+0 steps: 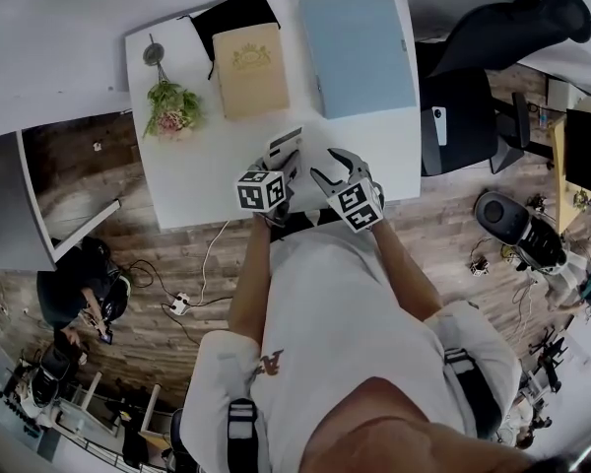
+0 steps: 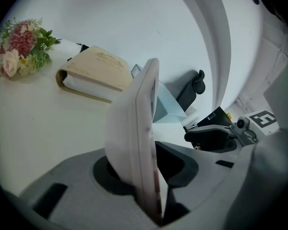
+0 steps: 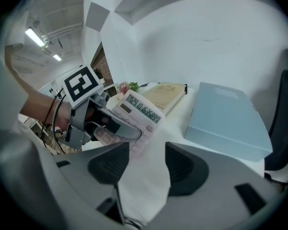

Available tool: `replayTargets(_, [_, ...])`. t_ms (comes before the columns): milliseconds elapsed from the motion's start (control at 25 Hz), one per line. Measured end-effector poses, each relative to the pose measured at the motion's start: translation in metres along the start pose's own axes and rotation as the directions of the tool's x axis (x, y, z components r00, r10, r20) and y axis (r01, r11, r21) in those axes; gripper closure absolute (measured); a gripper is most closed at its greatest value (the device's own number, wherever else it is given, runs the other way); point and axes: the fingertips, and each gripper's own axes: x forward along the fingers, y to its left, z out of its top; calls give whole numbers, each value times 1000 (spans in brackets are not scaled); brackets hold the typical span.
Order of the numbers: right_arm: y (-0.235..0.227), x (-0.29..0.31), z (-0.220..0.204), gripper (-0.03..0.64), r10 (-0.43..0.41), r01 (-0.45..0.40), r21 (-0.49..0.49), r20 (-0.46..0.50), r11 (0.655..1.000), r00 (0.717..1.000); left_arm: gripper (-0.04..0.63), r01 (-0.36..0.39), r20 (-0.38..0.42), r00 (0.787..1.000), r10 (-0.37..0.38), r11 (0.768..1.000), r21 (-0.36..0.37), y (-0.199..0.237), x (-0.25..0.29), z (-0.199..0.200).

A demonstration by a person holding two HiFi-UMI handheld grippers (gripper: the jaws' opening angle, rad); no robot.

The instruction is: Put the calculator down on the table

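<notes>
A white calculator (image 1: pixel 284 149) is held tilted over the near edge of the white table (image 1: pixel 374 146). My left gripper (image 1: pixel 288 166) is shut on it. In the left gripper view the calculator (image 2: pixel 134 143) stands edge-on between the jaws, which press on its two faces. The right gripper view shows the calculator (image 3: pixel 139 111) with its display lit and the left gripper's finger (image 3: pixel 115 128) lying across the keys. My right gripper (image 1: pixel 337 168) hovers just right of the calculator, open; only bare table shows between its jaws (image 3: pixel 146 164).
On the table's far half lie a tan book (image 1: pixel 249 70), a light blue folder (image 1: pixel 358 52), a small flower bunch (image 1: pixel 172 106) and a black pouch (image 1: pixel 231 13). A black office chair (image 1: pixel 463 116) stands at the table's right side.
</notes>
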Motion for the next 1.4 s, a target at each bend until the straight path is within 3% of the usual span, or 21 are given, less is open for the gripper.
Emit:
replayTargets(440, [0, 2, 3, 377, -1, 1, 16, 22, 1000, 1000, 436, -64, -74, 995, 62, 998, -16, 11, 3, -1])
replayTargets(640, [-2, 1, 4, 377, -7, 7, 9, 6, 1000, 1000, 420, -92, -93, 991, 94, 995, 24, 12, 4, 2])
replayTargets(1400, [9, 1, 9, 377, 4, -4, -11, 17, 1000, 1000, 337, -158, -69, 984, 164, 983, 92, 26, -15, -2])
